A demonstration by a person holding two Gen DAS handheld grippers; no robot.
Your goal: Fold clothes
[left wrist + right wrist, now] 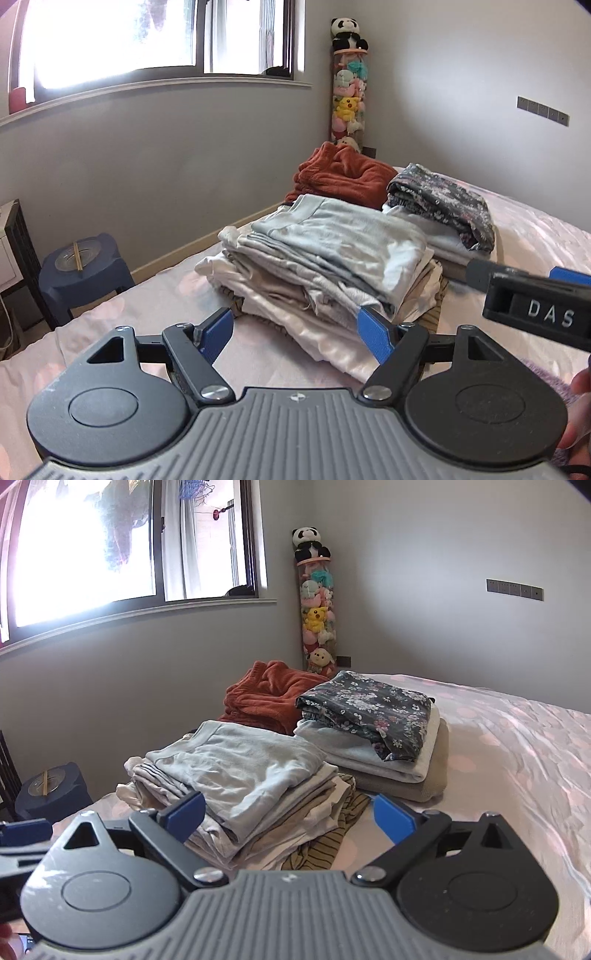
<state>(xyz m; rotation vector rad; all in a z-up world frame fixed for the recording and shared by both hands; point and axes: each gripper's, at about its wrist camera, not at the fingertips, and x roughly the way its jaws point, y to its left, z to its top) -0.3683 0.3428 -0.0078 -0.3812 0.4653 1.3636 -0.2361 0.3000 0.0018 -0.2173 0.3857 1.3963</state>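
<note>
Both jaws released: left hand-held gripper (295, 334) and right hand-held gripper (290, 818) should pinch the pale blue top garment's (236, 771) near corners, toward twelve o'clock.

Bedsheet (517, 760) satiny, slight sheen, pink dots. Near stack (240, 771): thin matt cotton, creased. At 12 o'clock rust blanket (266, 694) fuzzy fleece; floral cloth (365, 705) smooth, printed. Gripper fingers (373, 332) matt blue plastic, bodies black plastic, shiny metal screws. Stool (85, 269) matt blue plastic.

A home bedroom: a bed (517, 746) with pink bedding, folded clothes stacks (240, 775), a window (110, 554), a tube of plush toys (317, 620).
</note>
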